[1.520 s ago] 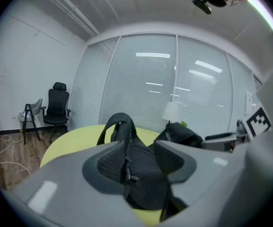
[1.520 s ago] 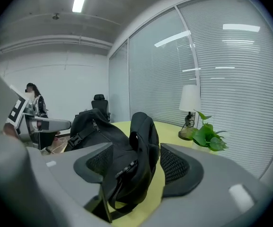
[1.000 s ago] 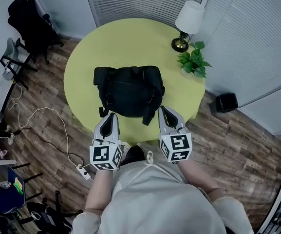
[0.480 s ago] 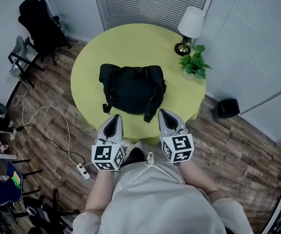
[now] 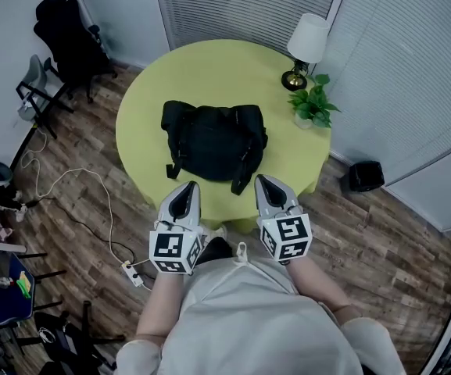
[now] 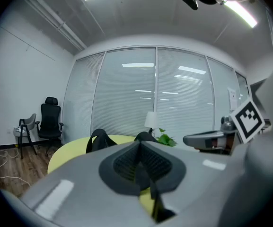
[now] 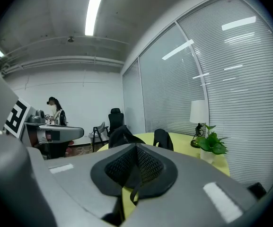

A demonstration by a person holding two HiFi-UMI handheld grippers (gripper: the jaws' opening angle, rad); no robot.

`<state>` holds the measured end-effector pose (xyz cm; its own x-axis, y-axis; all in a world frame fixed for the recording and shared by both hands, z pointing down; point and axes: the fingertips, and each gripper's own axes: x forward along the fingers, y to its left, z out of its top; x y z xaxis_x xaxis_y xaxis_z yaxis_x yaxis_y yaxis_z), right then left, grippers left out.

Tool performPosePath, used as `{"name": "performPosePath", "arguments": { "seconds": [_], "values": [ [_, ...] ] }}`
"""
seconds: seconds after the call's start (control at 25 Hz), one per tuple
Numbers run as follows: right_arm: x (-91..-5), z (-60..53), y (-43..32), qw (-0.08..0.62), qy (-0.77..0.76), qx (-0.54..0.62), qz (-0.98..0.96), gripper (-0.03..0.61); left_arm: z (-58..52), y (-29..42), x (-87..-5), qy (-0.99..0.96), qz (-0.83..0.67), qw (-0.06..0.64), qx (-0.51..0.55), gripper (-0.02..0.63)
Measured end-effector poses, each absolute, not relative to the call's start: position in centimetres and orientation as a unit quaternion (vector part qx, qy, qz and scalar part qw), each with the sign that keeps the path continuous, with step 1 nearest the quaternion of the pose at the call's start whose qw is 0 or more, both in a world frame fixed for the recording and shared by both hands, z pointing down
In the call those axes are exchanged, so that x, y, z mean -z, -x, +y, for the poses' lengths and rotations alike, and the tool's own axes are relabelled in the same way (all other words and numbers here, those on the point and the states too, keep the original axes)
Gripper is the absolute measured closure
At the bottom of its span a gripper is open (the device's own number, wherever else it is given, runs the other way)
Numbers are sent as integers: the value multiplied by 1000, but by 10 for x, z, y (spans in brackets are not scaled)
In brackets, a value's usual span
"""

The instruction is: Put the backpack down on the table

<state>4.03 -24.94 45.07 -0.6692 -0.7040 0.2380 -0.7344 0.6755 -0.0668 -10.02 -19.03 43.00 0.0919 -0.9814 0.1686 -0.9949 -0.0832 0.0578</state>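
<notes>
The black backpack [image 5: 213,141] lies flat on the round yellow-green table [image 5: 209,69], its straps trailing toward the near edge. My left gripper [image 5: 187,188] and right gripper [image 5: 263,182] hover side by side just short of that edge. Both are shut and hold nothing. From the left gripper view, the shut left gripper [image 6: 138,161] faces the backpack [image 6: 98,138], and the right gripper [image 6: 212,140] shows alongside. In the right gripper view the backpack [image 7: 122,135] rises beyond the shut right gripper [image 7: 136,167]. A thin dark strap [image 7: 133,189] shows in the slot under the pads.
A white-shaded lamp [image 5: 306,41] and a potted plant [image 5: 313,106] stand at the table's far right. A black office chair [image 5: 69,41] and a folding chair [image 5: 34,92] are at the left. A cable and power strip [image 5: 135,276] lie on the wood floor. A black bin [image 5: 363,174] sits at the right.
Both grippers have drawn back a little from the backpack toward the table's near edge, still shut. The backpack lies where it was.
</notes>
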Motion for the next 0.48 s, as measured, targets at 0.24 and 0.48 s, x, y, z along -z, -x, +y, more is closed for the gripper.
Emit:
{"name": "performPosePath", "arguments": {
  "seconds": [0.24, 0.48],
  "values": [
    [-455, -249, -40, 107, -396, -67, -909, 581, -192, 96, -437, -738, -668, 84, -56, 607],
    [-454, -252, -39, 108, -396, -58, -910, 581, -195, 91, -432, -743, -662, 78, -56, 607]
  ]
}}
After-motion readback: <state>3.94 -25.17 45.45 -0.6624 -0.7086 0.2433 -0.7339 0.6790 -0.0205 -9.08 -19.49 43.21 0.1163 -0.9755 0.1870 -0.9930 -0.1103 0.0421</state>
